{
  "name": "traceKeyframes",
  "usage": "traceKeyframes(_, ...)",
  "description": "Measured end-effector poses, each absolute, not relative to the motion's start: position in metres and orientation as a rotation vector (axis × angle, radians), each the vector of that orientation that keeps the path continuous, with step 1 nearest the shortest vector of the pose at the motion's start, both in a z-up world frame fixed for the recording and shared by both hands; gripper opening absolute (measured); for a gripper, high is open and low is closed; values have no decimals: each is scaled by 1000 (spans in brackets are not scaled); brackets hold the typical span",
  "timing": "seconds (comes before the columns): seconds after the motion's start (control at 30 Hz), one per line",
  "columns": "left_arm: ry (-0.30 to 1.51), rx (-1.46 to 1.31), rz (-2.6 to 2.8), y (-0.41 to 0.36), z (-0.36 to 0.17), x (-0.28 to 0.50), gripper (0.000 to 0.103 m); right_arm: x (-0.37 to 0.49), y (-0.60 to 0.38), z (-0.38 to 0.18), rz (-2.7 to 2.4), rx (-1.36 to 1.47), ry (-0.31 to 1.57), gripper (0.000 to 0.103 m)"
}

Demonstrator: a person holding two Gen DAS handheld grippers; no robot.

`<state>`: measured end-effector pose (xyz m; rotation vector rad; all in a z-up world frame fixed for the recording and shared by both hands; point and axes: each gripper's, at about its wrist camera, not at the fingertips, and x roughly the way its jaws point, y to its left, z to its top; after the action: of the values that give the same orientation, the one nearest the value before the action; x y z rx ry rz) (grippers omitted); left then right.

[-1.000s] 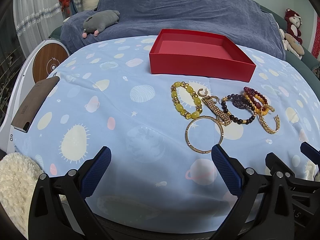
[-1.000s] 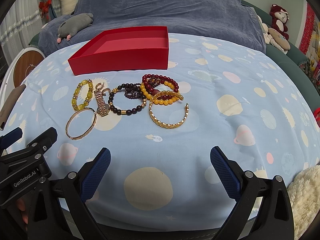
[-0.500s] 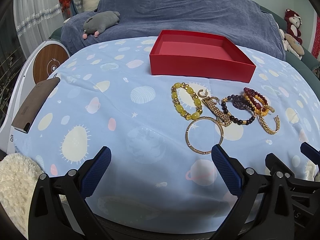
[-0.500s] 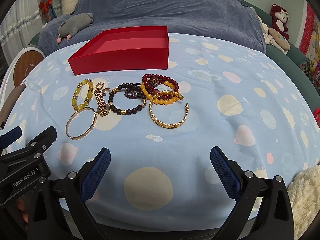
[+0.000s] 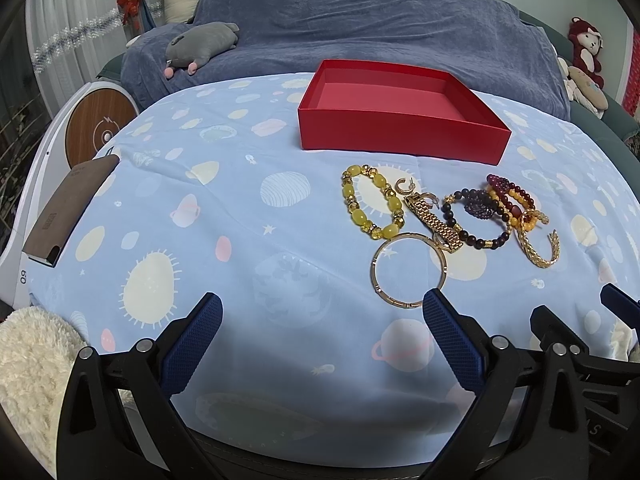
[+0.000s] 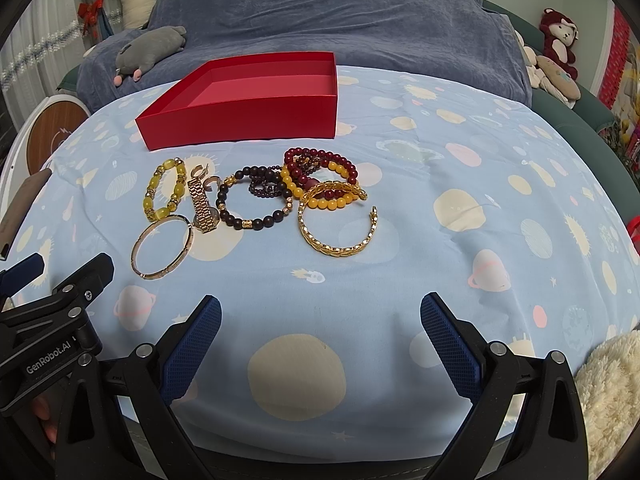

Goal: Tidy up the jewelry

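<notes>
An empty red box (image 5: 404, 120) (image 6: 248, 100) sits at the back of a table under a blue planet-print cloth (image 5: 240, 220) (image 6: 440, 240). In front of it lies a row of jewelry: a yellow bead bracelet (image 5: 372, 206) (image 6: 165, 192), a gold watch band (image 5: 434, 222) (image 6: 202, 204), a thin gold bangle (image 5: 410, 272) (image 6: 162, 248), a dark bead bracelet (image 5: 476, 220) (image 6: 252, 204), red and amber bead bracelets (image 5: 512, 200) (image 6: 324, 176) and a gold cuff (image 5: 540, 244) (image 6: 340, 228). My left gripper (image 5: 320, 324) and right gripper (image 6: 320, 324) hover open at the near edge, holding nothing.
A grey plush toy (image 5: 200, 46) lies on the blue-covered sofa (image 5: 380, 24) behind the table. A brown phone-like slab (image 5: 68, 208) rests at the left edge. Cream fluffy fabric (image 5: 28, 364) (image 6: 612, 384) sits near both front corners. Stuffed toys (image 6: 560, 44) sit at the far right.
</notes>
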<state>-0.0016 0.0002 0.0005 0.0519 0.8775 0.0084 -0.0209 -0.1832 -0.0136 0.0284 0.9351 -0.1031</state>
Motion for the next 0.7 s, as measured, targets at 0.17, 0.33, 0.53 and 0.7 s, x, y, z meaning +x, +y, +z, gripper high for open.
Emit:
traceKeyframes(0.17, 903, 31, -11, 1, -3, 2, 96, -23, -183, -13, -102, 36, 939, 96)
traceKeyframes(0.33, 898, -9, -29, 4, -2, 2, 96, -23, -187, -13, -105, 54, 939, 96)
traceKeyframes(0.53, 905, 5, -23, 3, -4, 2, 96, -22, -184, -13, -105, 34, 936, 96)
traceKeyframes(0.7, 911, -7, -32, 3, -4, 3, 96, -19, -188, -11, -111, 43, 936, 96)
